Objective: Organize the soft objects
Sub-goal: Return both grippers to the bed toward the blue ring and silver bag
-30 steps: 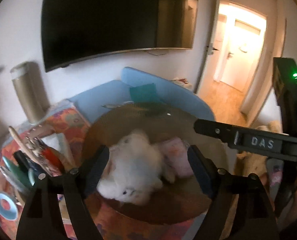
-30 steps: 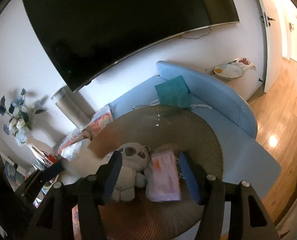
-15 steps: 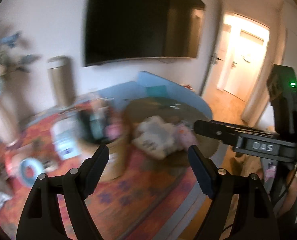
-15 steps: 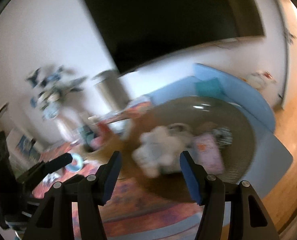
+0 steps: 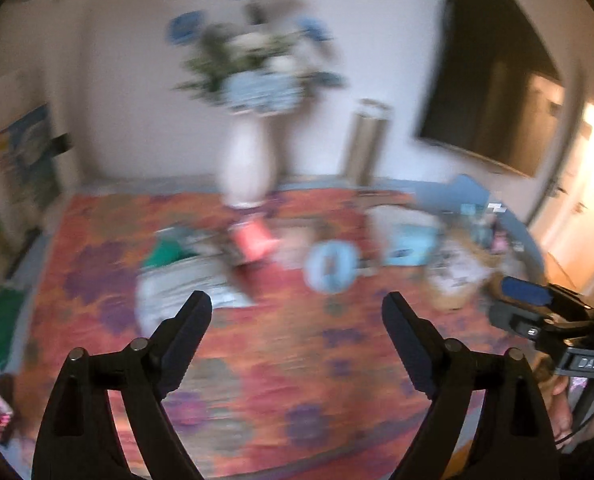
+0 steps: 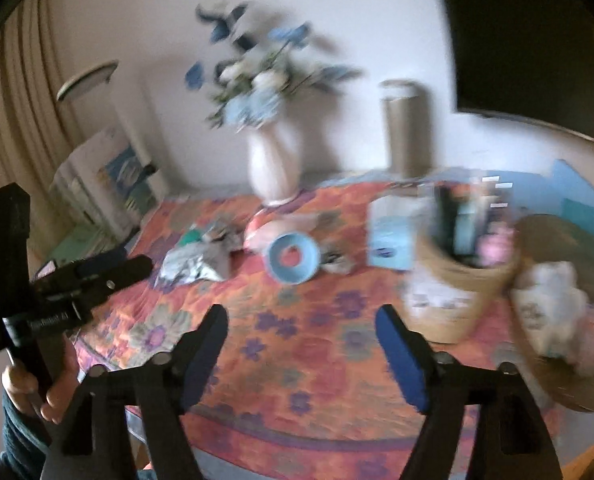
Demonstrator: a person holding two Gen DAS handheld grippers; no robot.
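Both my grippers, left [image 5: 297,312] and right [image 6: 301,324], were opening, empty; white plush toy [image 6: 549,296] lay blurred in the woven tray [image 6: 569,384].

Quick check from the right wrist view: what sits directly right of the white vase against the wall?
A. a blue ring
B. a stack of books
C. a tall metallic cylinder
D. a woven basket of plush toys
C: the tall metallic cylinder stands upright by the wall just right of the white vase, while the blue ring lies nearer, on the patterned cloth.
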